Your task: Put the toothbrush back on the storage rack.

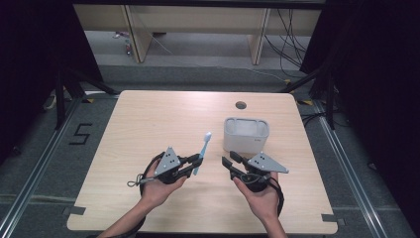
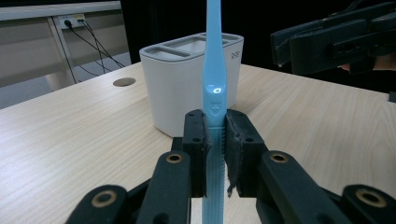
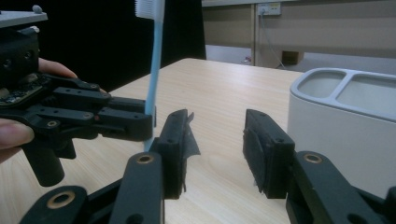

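Now the left tongs (image 1: 196, 163) clamp a light-blue plastic toothbrush (image 1: 202, 151) by its handle
Its long axis points away toward the white slotted plastic holder (image 1: 246, 134) on the wooden bench (image 1: 148, 119); the right tongs (image 1: 229, 160), nearer the holder, gape empty

Toothbrush (image 2: 214, 70) head beyond the left gripper view's top edge, handle end below the bottom.

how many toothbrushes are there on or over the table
1. The light blue toothbrush is clamped in the left gripper, left of the white holder. More could be hidden inside the holder.
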Demonstrator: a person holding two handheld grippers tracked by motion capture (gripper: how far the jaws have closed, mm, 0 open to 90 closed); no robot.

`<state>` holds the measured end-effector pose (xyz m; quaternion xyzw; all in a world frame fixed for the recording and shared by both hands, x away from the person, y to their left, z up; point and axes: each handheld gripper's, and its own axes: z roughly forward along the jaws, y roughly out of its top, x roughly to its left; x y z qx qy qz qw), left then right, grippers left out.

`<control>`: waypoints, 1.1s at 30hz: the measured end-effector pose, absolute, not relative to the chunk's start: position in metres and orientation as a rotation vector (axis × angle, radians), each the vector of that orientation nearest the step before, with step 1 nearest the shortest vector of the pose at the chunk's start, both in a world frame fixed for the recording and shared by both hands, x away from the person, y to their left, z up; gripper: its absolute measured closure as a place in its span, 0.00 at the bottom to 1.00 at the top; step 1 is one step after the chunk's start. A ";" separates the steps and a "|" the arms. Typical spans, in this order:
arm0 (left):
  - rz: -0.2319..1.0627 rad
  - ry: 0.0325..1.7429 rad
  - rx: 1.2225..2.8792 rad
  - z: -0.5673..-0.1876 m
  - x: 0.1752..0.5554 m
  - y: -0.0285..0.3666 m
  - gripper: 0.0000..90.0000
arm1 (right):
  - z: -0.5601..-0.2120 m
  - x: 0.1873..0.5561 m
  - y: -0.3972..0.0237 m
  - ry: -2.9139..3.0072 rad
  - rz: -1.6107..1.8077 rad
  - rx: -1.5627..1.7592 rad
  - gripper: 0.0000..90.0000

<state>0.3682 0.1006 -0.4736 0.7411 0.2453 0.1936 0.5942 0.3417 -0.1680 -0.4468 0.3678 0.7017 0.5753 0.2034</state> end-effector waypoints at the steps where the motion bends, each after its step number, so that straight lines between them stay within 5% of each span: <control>1: 0.450 0.566 1.724 -0.474 0.368 0.100 0.87 | -0.447 0.342 -0.166 1.958 1.621 1.029 0.68; 33: 0.429 0.535 1.711 -0.471 0.365 0.073 0.87 | -0.442 0.348 -0.146 1.899 1.712 1.023 0.77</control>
